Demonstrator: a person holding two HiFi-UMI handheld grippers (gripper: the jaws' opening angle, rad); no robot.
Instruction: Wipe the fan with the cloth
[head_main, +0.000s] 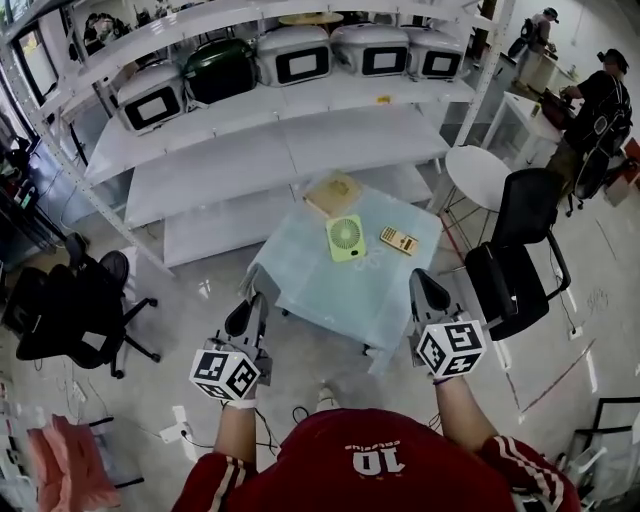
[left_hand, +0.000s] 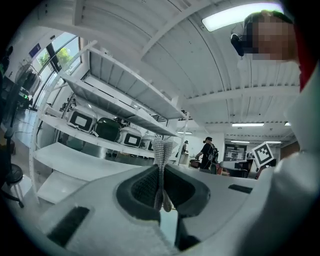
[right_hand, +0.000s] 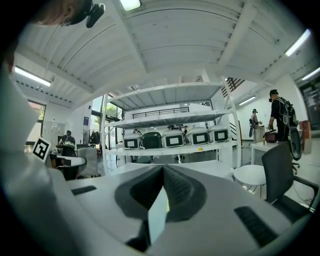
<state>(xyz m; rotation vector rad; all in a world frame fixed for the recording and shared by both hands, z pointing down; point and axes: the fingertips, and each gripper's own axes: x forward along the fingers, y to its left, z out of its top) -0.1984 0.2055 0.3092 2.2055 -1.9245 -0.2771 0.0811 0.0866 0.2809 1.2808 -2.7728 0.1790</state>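
A small green fan (head_main: 346, 238) lies on the low table with a pale blue-green cover (head_main: 340, 290). Just behind it lies a tan square thing (head_main: 333, 193) that looks like a folded cloth. My left gripper (head_main: 250, 308) and right gripper (head_main: 422, 280) are held near my body, short of the table's front edge, far from the fan. The jaws of the left gripper (left_hand: 161, 150) meet with nothing between them. The right gripper (right_hand: 162, 170) also has its jaws pressed together, empty. Neither gripper view shows the fan or the cloth.
A yellow remote-like object (head_main: 398, 240) lies right of the fan. White shelving (head_main: 280, 150) with several appliances stands behind the table. Black office chairs stand at left (head_main: 75, 300) and right (head_main: 515, 260), a round white table (head_main: 478, 175) behind the right one. People (head_main: 600, 110) work at back right.
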